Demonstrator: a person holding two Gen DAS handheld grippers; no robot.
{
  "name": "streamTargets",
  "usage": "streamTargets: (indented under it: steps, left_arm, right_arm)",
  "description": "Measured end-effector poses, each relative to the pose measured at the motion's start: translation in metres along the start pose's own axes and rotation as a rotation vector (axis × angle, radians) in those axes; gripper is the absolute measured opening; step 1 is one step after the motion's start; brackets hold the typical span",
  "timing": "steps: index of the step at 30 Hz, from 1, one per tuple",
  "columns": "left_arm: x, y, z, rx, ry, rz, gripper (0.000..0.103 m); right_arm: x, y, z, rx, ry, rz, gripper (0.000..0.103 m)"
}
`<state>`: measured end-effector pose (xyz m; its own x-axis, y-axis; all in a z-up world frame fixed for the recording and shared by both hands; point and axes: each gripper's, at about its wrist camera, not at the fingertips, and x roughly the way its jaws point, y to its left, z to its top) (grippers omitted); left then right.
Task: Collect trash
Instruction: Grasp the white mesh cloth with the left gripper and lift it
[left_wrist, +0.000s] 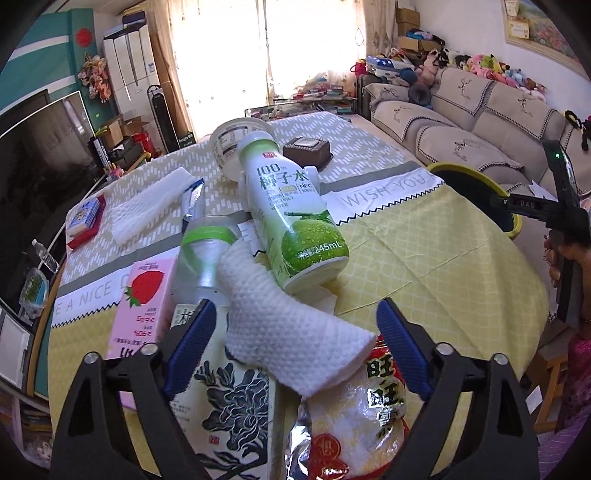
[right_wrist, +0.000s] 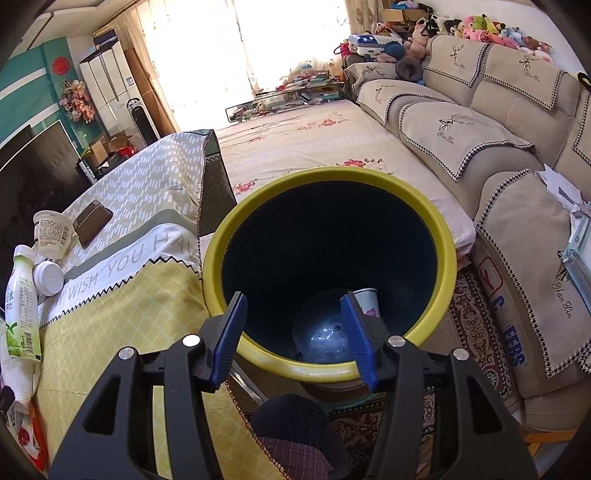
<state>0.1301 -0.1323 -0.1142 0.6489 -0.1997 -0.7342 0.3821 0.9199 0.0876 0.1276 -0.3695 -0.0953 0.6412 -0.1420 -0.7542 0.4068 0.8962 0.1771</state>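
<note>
My left gripper (left_wrist: 295, 339) is open above a pile of trash on the table. A white foam sleeve (left_wrist: 291, 328) lies between its blue fingers, over a red and white snack bag (left_wrist: 354, 417) and a carton with a black flower print (left_wrist: 229, 417). A green coconut water bottle (left_wrist: 291, 210) lies just beyond, beside a clear bottle (left_wrist: 205, 254) and a pink strawberry carton (left_wrist: 142, 306). My right gripper (right_wrist: 295, 336) is open and empty over the yellow-rimmed bin (right_wrist: 439, 236), which holds a paper cup (right_wrist: 367, 301). The bin also shows in the left wrist view (left_wrist: 458, 171).
Farther on the table are a white paper tub (left_wrist: 236, 147), a brown tray (left_wrist: 306, 151), another foam sheet (left_wrist: 147, 206), a silver wrapper (left_wrist: 194, 201) and a red-blue card pack (left_wrist: 86, 219). A sofa (right_wrist: 517, 147) stands to the right. A TV (left_wrist: 40, 158) is at left.
</note>
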Motion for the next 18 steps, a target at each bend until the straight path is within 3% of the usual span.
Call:
streamTargets:
  steps: [6, 8, 11, 18]
  left_arm:
    - [0.011, 0.003, 0.004, -0.018, 0.033, -0.011, 0.048]
    - [0.009, 0.005, 0.005, -0.020, 0.030, -0.010, 0.029]
    - [0.007, 0.010, 0.007, -0.041, 0.029, -0.038, 0.010]
    - [-0.021, 0.009, 0.009, -0.031, -0.024, -0.028, 0.007]
  right_arm:
    - [0.002, -0.006, -0.002, 0.012, 0.003, 0.003, 0.052]
    - [0.003, -0.006, -0.002, 0.015, 0.005, 0.005, 0.052]
    - [0.002, -0.007, -0.003, 0.016, 0.006, 0.013, 0.052]
    - [0.001, -0.007, -0.004, 0.019, 0.008, 0.029, 0.052]
